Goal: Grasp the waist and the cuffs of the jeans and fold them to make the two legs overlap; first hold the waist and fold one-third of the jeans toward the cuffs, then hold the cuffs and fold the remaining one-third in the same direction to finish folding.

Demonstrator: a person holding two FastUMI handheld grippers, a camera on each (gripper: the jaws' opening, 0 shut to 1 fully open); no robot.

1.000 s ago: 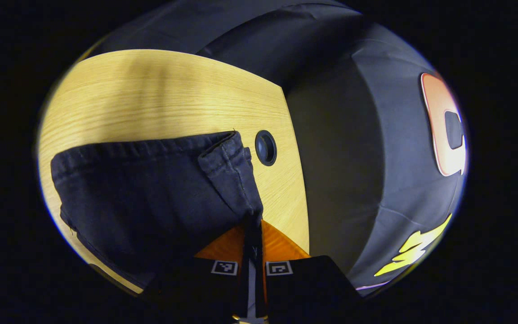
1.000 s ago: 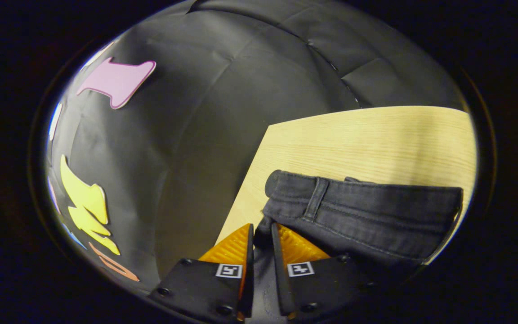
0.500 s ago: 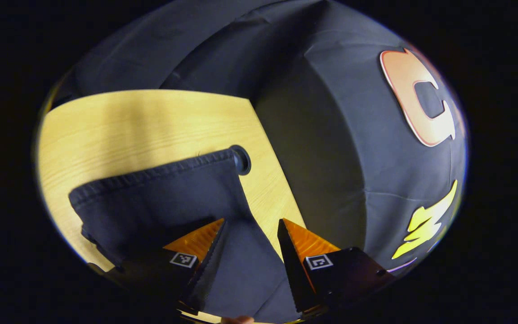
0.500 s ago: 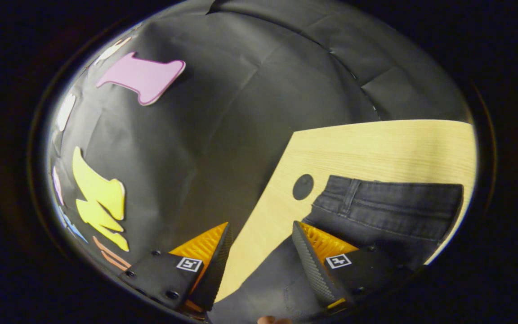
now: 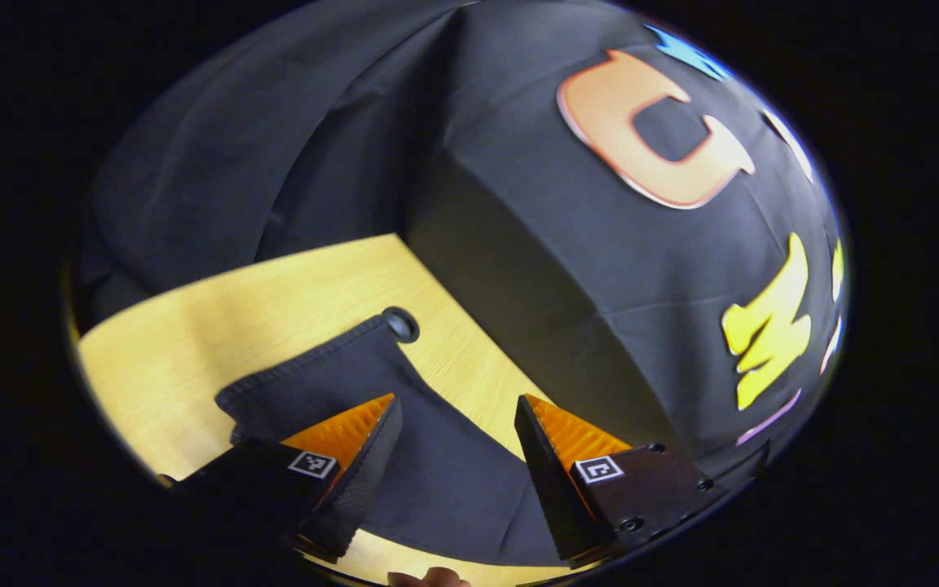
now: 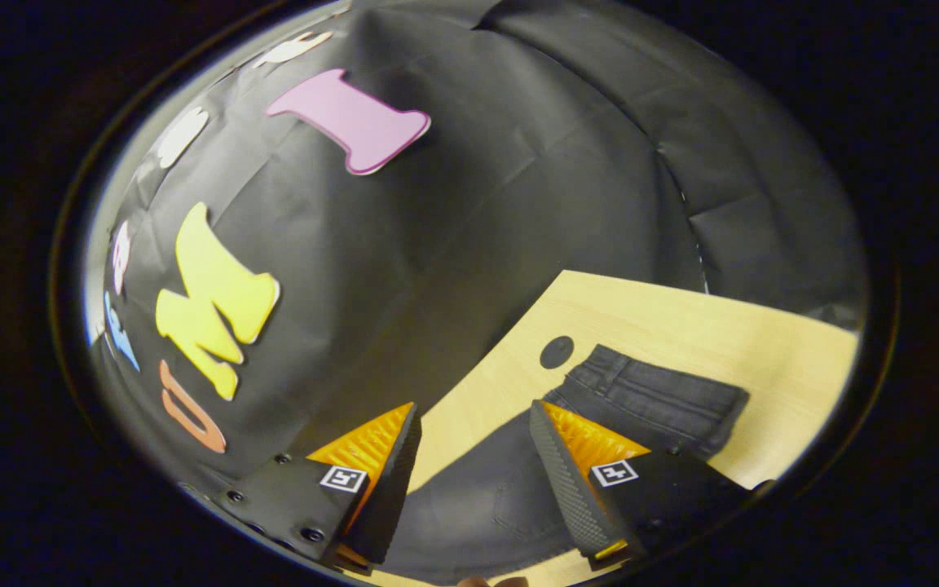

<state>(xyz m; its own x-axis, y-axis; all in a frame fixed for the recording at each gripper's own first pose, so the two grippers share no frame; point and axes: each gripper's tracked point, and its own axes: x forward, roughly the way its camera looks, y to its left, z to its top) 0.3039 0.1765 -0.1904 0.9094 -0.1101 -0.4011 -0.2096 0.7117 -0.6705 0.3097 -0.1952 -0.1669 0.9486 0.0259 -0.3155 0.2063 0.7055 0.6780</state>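
Dark jeans (image 5: 437,481) lie flat on the light wooden table (image 5: 274,318), with one hemmed end (image 5: 306,371) reaching toward a round hole in the tabletop. My left gripper (image 5: 457,440) hovers above the cloth, open, with nothing between its fingers. In the right gripper view the jeans (image 6: 478,505) show their waistband with belt loops (image 6: 649,399) on the table (image 6: 681,326). My right gripper (image 6: 473,448) is also open above the denim, touching nothing.
A round cable hole (image 5: 400,324) sits in the tabletop near the table's edge, seen too as a dark hole (image 6: 557,352) beside the waistband. Black cloth walls (image 5: 518,244) stand close behind the table. A fingertip (image 5: 429,579) peeks in at the bottom edge.
Both grippers were shut on the jeans' edges a second ago. They have let go, opened, and lifted back and away, so the jeans now lie lower and smaller in both views.
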